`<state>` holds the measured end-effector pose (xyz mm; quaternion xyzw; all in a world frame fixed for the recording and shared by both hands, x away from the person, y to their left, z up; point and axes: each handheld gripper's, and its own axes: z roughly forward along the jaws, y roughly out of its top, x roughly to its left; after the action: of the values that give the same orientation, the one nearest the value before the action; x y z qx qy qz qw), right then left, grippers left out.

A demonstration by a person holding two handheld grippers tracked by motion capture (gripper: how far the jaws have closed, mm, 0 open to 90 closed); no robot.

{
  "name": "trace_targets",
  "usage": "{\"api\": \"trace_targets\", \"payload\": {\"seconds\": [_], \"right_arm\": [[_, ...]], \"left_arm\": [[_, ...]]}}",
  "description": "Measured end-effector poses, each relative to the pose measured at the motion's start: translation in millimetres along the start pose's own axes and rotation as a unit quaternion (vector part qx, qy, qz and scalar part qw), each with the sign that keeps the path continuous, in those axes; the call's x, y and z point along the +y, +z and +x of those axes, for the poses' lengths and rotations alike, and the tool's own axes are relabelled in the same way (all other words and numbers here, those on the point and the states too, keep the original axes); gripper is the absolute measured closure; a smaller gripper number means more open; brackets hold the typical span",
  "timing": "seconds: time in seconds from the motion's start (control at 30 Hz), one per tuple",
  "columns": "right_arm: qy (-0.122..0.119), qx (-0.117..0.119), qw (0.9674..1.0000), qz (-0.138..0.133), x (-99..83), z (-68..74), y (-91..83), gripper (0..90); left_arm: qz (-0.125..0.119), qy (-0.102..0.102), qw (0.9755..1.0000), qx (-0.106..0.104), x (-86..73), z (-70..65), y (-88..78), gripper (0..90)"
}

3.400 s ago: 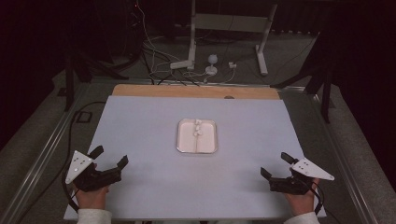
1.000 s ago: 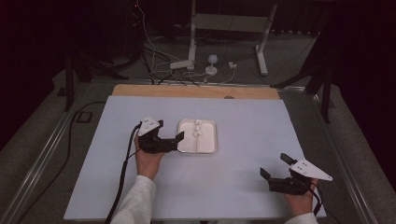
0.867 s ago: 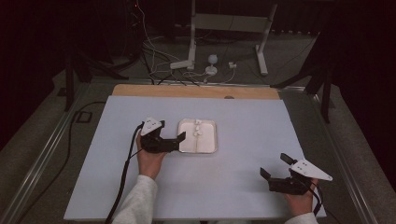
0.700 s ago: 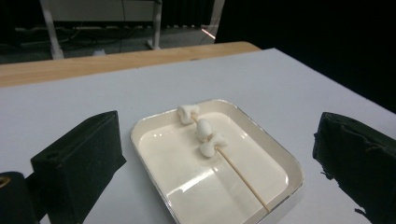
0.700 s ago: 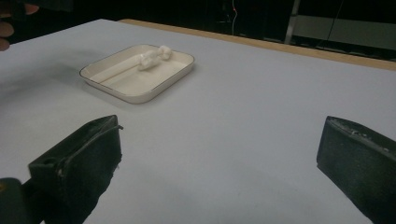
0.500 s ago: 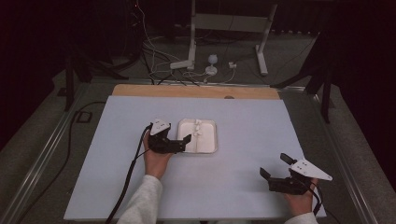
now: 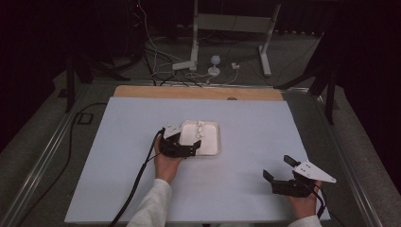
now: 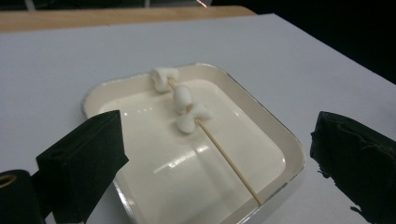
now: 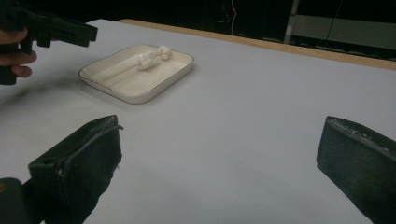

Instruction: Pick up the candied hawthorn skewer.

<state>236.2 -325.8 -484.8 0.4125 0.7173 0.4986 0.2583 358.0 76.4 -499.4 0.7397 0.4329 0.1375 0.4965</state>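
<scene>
From the high view we see a pale table (image 7: 118,161) with a square white tray (image 7: 210,142) near its middle. Our left gripper (image 7: 189,147) sits at the tray's near left edge, its jaws spread and reaching over the rim. Our right gripper (image 7: 278,175) rests well apart, near the table's front right corner, jaws also spread and holding nothing. A wooden strip (image 7: 198,92) runs along the table's far edge.

In the left gripper view we look down between our two black jaws, which stand wide apart on either side of the tray (image 8: 289,144). Inside it lies a thin wooden skewer (image 8: 229,161), running from the near rim toward the far one, with three white marshmallows (image 8: 184,100) threaded on its far half. The jaws touch neither skewer nor marshmallows.

In the right gripper view our jaws gape over bare table (image 9: 243,121). Farther off we see the tray (image 9: 144,95) with the marshmallows (image 9: 152,57) in it, and the left gripper (image 9: 49,28) held in a hand (image 9: 16,58) beside it.
</scene>
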Motion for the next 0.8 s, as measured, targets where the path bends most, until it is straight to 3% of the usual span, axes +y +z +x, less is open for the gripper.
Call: {"api": "trace_targets", "payload": {"seconds": [0.3,0.57,0.8], "right_arm": [[0.0,0.001,1.0,-0.001,-0.1,-0.5,-0.1,0.0],[0.0,0.0,1.0,0.0,-0.2,-0.2,-0.1,0.0],[0.0,0.0,1.0,0.001,-0.3,-0.1,-0.1,0.0]], "left_arm": [[0.042,-0.02,0.9988,-0.018,-7.6,-8.6,18.6,8.5],[0.076,-0.036,0.9956,-0.041,-13.8,-10.8,28.9,17.0],[0.098,-0.04,0.9936,-0.04,-16.7,-13.4,34.4,27.8]]}}
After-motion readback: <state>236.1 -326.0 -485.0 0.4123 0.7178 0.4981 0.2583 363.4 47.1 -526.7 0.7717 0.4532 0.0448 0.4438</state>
